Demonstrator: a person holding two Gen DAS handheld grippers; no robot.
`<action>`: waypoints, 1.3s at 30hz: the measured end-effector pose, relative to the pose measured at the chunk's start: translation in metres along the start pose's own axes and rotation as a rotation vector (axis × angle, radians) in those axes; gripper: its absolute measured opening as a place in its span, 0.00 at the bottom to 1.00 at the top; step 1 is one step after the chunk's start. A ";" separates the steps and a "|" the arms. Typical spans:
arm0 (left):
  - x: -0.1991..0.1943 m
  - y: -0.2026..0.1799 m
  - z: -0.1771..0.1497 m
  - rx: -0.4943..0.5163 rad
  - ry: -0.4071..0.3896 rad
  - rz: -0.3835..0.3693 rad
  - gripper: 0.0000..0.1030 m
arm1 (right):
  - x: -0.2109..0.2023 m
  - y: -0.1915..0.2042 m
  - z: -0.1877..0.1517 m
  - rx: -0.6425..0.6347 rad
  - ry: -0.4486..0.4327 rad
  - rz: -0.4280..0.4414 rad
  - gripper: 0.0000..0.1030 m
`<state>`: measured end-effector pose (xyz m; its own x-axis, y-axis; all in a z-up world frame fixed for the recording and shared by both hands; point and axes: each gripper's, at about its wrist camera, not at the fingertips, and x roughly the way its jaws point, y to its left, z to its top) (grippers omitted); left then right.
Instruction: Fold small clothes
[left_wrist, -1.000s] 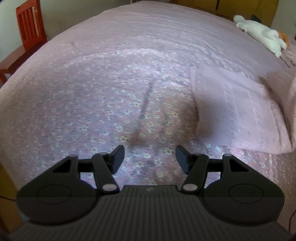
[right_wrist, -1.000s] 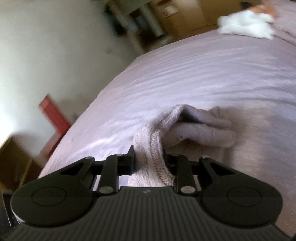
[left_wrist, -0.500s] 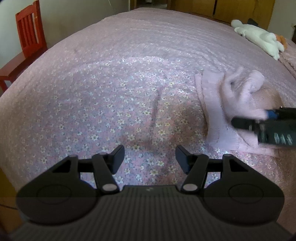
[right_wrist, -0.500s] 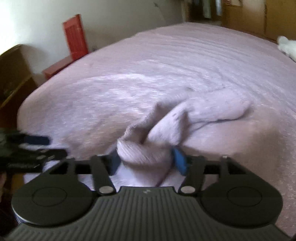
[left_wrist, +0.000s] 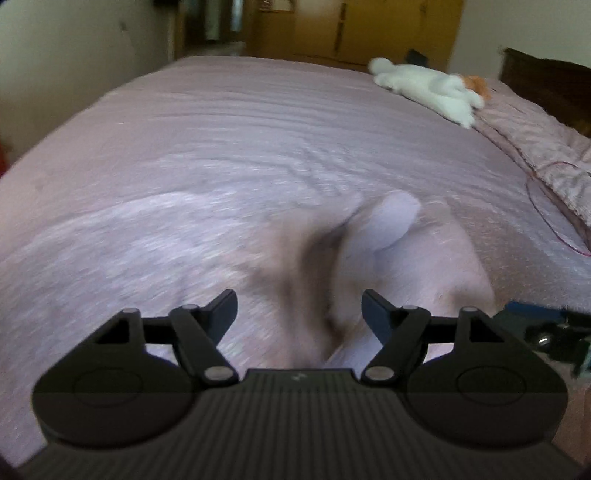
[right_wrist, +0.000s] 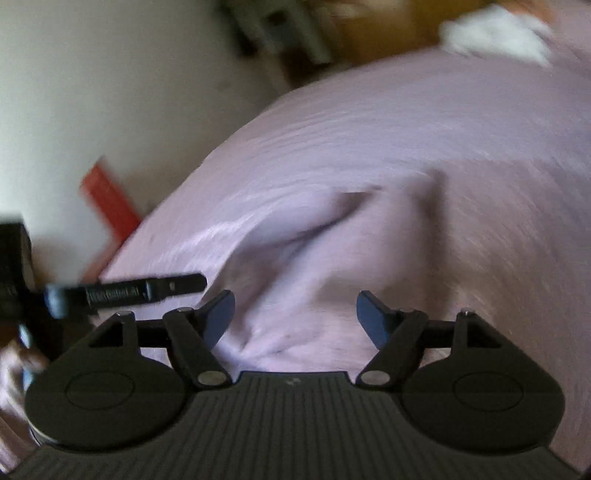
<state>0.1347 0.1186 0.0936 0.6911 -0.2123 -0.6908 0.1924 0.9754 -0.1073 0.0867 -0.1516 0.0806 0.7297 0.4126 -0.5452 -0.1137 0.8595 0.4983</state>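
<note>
**Both grippers spread over a pink knit garment on the bed**

The left gripper (left_wrist: 299, 314) has its jaws wide apart and grips nothing. The pink garment (left_wrist: 399, 258), blurred and bunched, lies on the pink bedspread (left_wrist: 240, 129) just beyond its fingers, towards the right. The right gripper (right_wrist: 295, 314) is likewise spread wide and empty, with the rumpled garment (right_wrist: 332, 258) directly ahead. A white soft toy (left_wrist: 424, 86) rests at the far right of the bed.
</note>
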 end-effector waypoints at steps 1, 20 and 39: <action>0.011 -0.005 0.004 0.017 0.008 0.003 0.73 | -0.003 -0.012 0.000 0.057 -0.019 -0.014 0.77; 0.084 0.003 0.041 -0.071 -0.011 -0.022 0.17 | 0.034 -0.040 -0.014 0.134 -0.061 -0.049 0.77; 0.079 0.029 0.032 -0.176 0.025 -0.098 0.43 | 0.047 -0.011 -0.017 -0.011 -0.062 -0.094 0.79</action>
<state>0.2173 0.1280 0.0587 0.6570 -0.3073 -0.6884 0.1318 0.9459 -0.2964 0.1109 -0.1364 0.0377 0.7780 0.3109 -0.5459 -0.0499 0.8968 0.4397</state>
